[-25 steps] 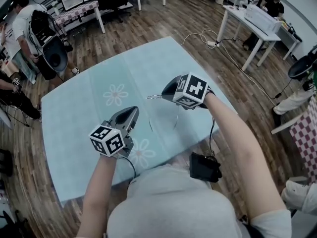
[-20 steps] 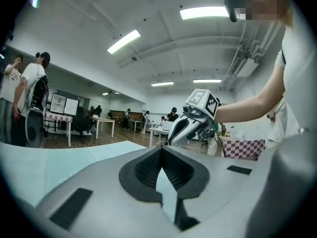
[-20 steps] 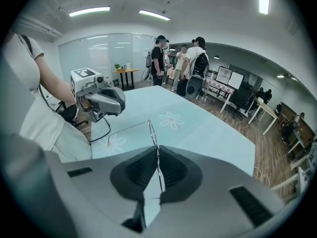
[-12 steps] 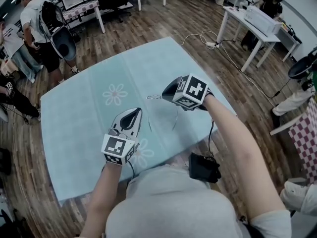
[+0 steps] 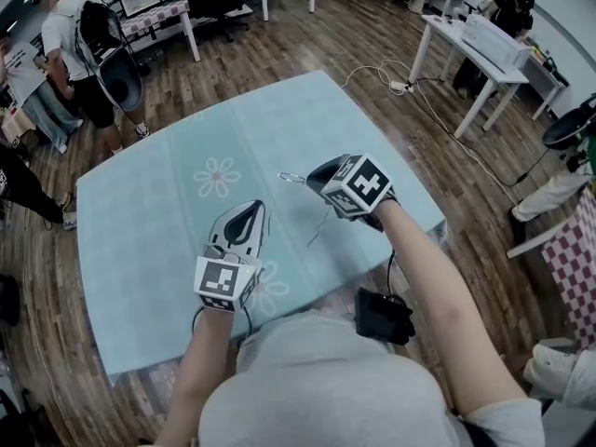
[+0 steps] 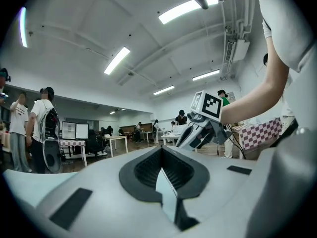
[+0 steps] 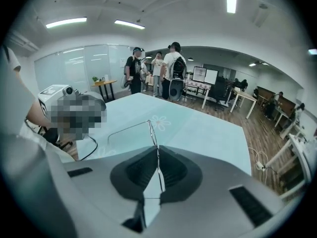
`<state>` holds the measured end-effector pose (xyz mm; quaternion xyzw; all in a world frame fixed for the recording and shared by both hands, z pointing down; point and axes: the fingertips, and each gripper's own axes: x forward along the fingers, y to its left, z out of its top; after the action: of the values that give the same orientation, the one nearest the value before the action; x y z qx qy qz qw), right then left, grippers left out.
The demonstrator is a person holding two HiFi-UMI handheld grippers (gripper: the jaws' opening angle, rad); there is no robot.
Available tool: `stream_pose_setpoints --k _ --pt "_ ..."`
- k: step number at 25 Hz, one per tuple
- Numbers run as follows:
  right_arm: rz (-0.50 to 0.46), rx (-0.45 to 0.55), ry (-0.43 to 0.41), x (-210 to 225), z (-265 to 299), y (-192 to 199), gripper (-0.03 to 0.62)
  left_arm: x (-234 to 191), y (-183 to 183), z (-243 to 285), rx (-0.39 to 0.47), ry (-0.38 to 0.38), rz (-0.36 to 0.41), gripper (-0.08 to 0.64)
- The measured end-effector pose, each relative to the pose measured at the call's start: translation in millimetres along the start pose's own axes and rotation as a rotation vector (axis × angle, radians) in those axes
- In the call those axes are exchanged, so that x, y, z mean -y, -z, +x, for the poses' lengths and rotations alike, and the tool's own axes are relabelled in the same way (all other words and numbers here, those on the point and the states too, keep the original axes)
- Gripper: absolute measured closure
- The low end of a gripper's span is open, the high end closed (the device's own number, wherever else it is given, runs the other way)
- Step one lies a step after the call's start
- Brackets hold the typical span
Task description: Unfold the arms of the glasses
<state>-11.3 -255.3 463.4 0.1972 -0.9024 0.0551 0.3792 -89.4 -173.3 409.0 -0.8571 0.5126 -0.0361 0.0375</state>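
The right claw (image 5: 315, 172) is shut on the thin wire glasses (image 5: 291, 177), with the frame pinched between its pads. In the right gripper view the rim runs through the closed jaws, the frame sticks out at twelve o'clock, and one arm (image 7: 126, 127) reaches toward nine o'clock. The glasses are held above the pale blue flowered surface (image 5: 140, 203). At eight o'clock from them, the left claw (image 5: 253, 209) is fully closed on nothing.
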Motion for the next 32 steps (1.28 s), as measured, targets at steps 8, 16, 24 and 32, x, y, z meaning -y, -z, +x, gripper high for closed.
stream_pose_setpoints --k 8,16,24,32 --pt "0.247 -0.154 0.06 3 15 45 0.578 4 16 1 -0.024 -0.02 -0.025 0.552" --pt "0.368 -0.244 0.084 -4 22 64 0.578 -1 20 0 -0.043 -0.045 -0.038 0.552" --pt "0.42 -0.259 0.098 -8 32 71 0.578 -2 24 1 -0.046 -0.056 -0.048 0.552" --pt "0.451 -0.262 0.113 -13 31 75 0.578 -6 23 0 -0.031 -0.076 -0.059 0.552"
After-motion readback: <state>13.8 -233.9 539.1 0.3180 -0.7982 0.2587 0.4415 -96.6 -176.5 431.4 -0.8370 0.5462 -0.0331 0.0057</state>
